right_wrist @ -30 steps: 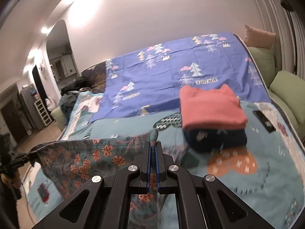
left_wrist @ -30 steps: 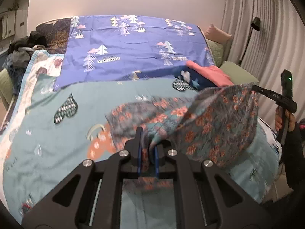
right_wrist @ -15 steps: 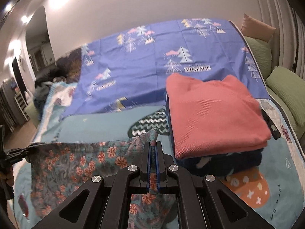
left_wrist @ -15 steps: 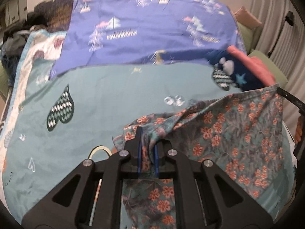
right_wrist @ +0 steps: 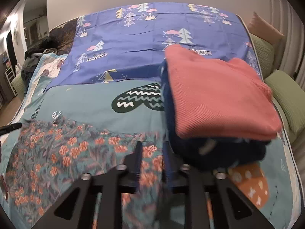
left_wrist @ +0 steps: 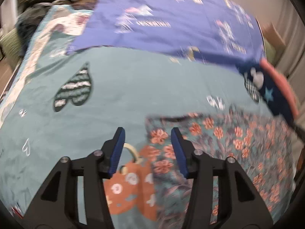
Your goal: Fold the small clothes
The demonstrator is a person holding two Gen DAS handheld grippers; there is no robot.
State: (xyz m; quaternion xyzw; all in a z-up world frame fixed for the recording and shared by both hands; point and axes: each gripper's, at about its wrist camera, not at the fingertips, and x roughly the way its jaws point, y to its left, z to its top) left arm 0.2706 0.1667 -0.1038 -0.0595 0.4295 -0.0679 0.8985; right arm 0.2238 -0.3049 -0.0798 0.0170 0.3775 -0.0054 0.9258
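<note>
In the left wrist view our left gripper [left_wrist: 146,148] fills the bottom centre, its blue-padded jaws opening and standing well apart. The corner of the teal floral-print garment with orange flowers [left_wrist: 228,143] lies beneath the gap, and the pads do not press on it. The garment spreads flat toward the lower right of that frame, on the teal bedspread with dark heart shapes [left_wrist: 133,87].

In the right wrist view our right gripper [right_wrist: 152,158] sits at the bottom centre, jaws opening to a narrower gap, with the floral cloth lying under them and loose. The garment covers the lower left here. Just right of it, at centre right, a folded coral knit garment [right_wrist: 219,95] rests on a folded navy garment [right_wrist: 219,152]. A purple sheet printed with trees [right_wrist: 152,38] covers the upper part.
</note>
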